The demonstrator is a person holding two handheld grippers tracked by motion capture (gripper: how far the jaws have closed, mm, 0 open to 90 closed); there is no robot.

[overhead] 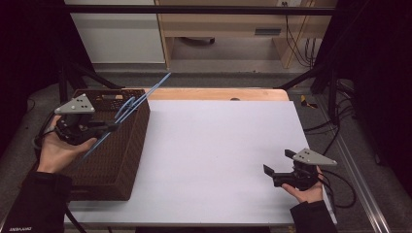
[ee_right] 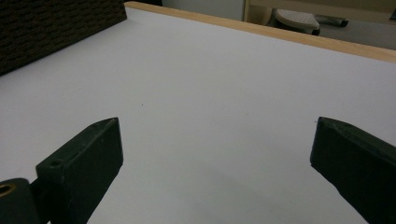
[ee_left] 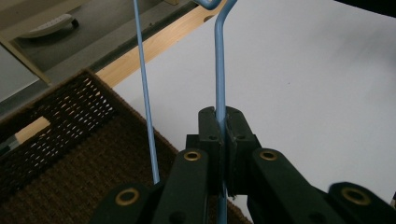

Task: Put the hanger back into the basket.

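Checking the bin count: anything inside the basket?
The basket interior is barely visible from the high view: just its dark far wall. The left claw holds a blue hanger over it. The floor is hidden, so contents can't be told.

left gripper [overhead: 109, 127] clamped, right gripper [overhead: 277, 162] apparently spread

Grey floor [overhead: 228, 77], pale wooden cabinet [overhead: 233, 24], dark surrounds beyond.
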